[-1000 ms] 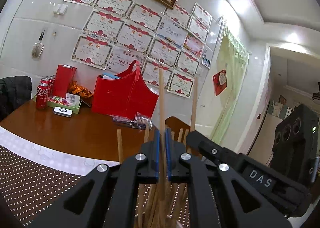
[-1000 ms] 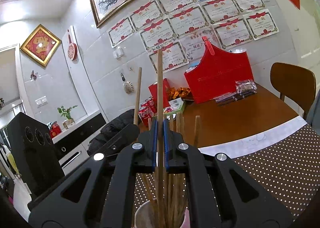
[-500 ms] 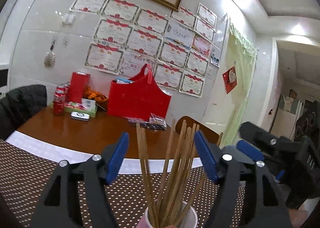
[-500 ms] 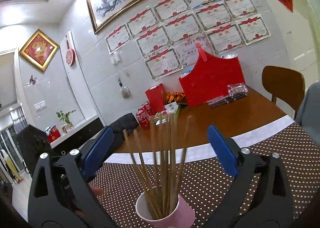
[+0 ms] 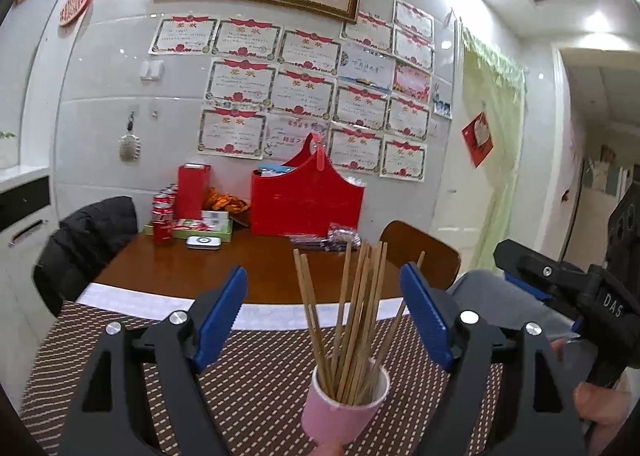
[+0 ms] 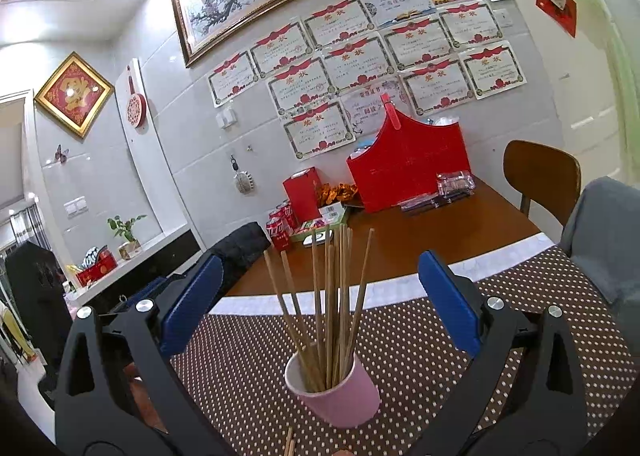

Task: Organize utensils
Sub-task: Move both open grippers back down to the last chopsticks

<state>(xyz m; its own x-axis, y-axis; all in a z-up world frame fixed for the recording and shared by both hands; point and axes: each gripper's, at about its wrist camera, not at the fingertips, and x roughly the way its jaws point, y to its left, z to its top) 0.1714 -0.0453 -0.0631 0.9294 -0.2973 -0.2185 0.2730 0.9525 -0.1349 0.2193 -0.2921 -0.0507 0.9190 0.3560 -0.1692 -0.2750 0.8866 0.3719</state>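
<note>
Chopsticks (image 5: 352,320) fill my view from both wrists: a loose bundle of slim, pale-brown wooden sticks standing in a pink cup (image 5: 344,408), fanned out so their tops splay apart at different heights. In the right wrist view I see the same chopsticks (image 6: 328,304) leaning every which way in the pink cup (image 6: 340,392), one or two slanting well off to the left and one to the right. The cup has a white inside and sits on a brown mat with pale dots (image 6: 420,356), which covers the near end of a wooden table (image 5: 240,268).

My left gripper (image 5: 324,324) is spread wide, its blue pads (image 5: 222,320) well out to either side of the bundle and touching none of it; it grips nothing. My right gripper (image 6: 320,308) is likewise wide apart, blue pads (image 6: 448,304) standing clear of the sticks on both sides, with nothing between them but the cup and its contents. From the left wrist I can also see the right gripper's black body at the far right edge, with a hand (image 5: 600,408) wrapped round its handle.

Two more stick tips (image 6: 289,444) poke up at the bottom edge of the right view, just in front of the cup; I cannot tell what they rest on.

Further back on the table stand a red basket (image 5: 306,203) and some red cans (image 5: 162,215).
</note>
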